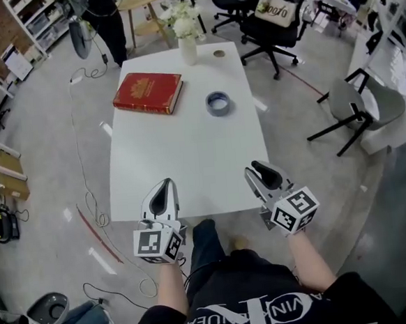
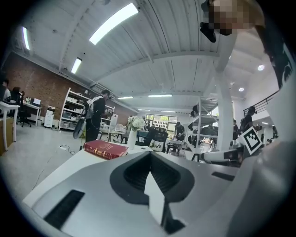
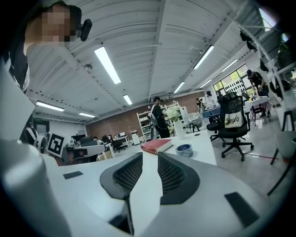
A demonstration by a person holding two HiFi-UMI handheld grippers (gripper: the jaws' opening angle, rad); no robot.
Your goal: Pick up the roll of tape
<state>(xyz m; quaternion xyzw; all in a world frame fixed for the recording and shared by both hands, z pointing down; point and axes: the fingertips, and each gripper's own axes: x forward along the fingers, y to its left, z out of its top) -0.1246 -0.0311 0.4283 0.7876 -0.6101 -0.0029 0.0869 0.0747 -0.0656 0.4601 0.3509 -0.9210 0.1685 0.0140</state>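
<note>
Tape roll (image 1: 218,103) well beyond right gripper (image 1: 257,167)

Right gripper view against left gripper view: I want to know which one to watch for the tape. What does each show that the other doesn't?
Only the right gripper view shows the roll of tape, lying on the white table just right of the red book. It also shows the left hand-held gripper from the side. Only the left gripper view shows the right hand-held gripper; no tape shows there. Both share the red book, the vase of flowers and the white table.
</note>
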